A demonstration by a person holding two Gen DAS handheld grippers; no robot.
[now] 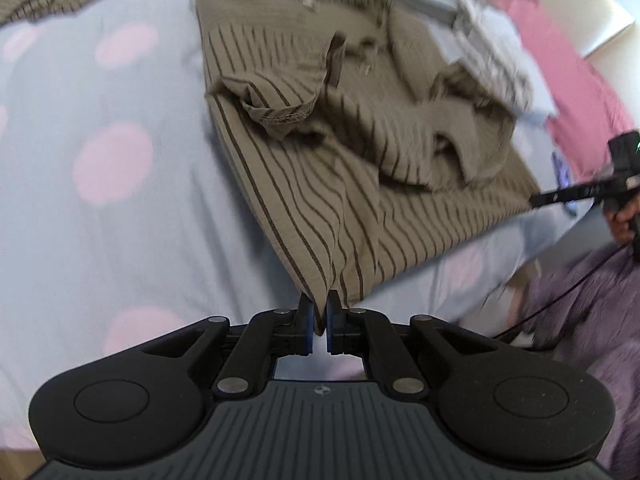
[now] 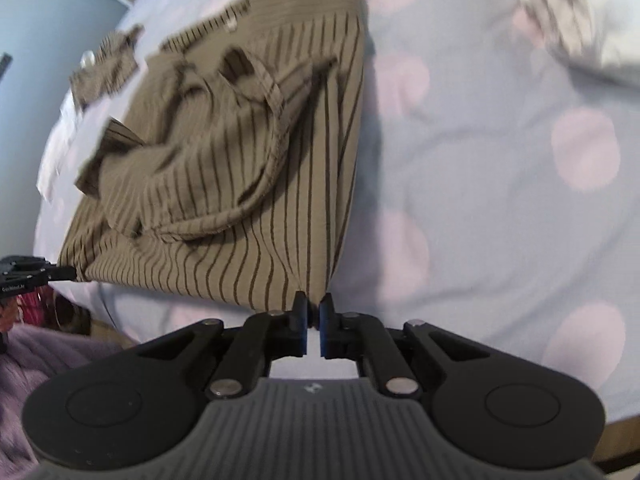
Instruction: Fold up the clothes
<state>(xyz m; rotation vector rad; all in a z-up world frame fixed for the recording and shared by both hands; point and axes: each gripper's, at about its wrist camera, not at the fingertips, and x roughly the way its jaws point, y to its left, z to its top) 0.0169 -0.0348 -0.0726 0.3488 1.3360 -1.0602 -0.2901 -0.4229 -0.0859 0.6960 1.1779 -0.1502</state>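
Both corners are pinched: left gripper and right gripper clamp the striped shirt; lift evenly, keeping the hem taut.

Both wrist cameras look steeply down along their jaws, close over the bed, sharing the striped shirt from opposite corners.

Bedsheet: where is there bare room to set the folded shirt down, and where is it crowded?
Bare sheet lies left of the striped shirt in the left view and right of it in the right view. The far side is crowded with grey-white clothes and a striped piece.
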